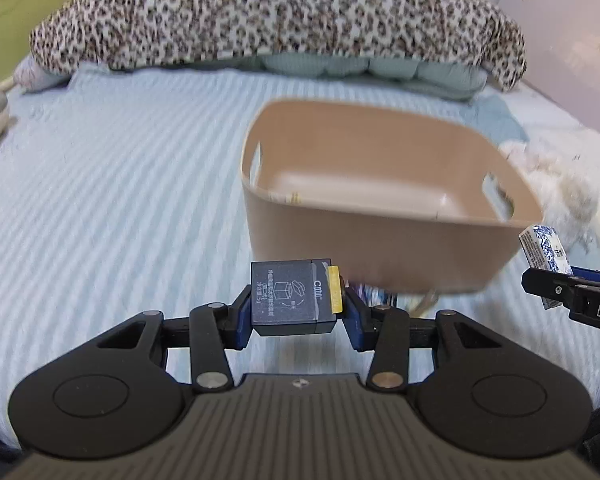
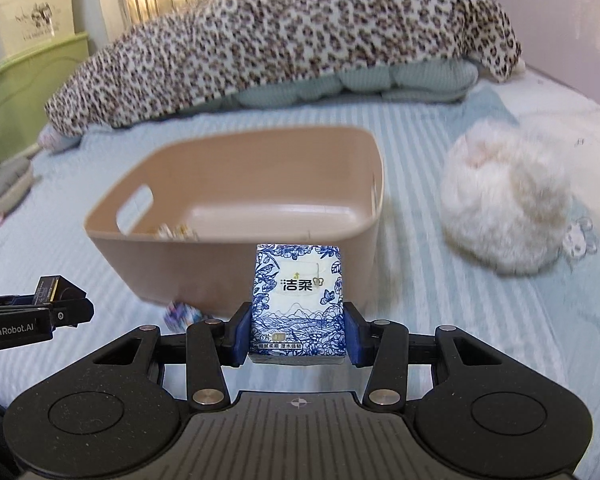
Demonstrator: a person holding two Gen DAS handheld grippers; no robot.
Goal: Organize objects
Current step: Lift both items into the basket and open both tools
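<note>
A tan plastic bin point(image 1: 380, 216) with handle slots sits on the striped blue bed; it also shows in the right wrist view point(image 2: 236, 216). My left gripper point(image 1: 296, 308) is shut on a small black box point(image 1: 288, 296) with a yellow tab, held just in front of the bin. My right gripper point(image 2: 298, 332) is shut on a blue-and-white tissue pack point(image 2: 298, 300), also just in front of the bin. A small patterned item point(image 2: 182, 316) lies on the bed by the bin's near wall. Something small lies inside the bin point(image 2: 176, 233).
A fluffy white plush point(image 2: 504, 200) lies right of the bin. A leopard-print blanket point(image 2: 284, 40) over pale green pillows point(image 2: 380, 80) fills the back of the bed. A green cabinet point(image 2: 20, 88) stands at the left. A wall point(image 2: 560, 20) runs along the right.
</note>
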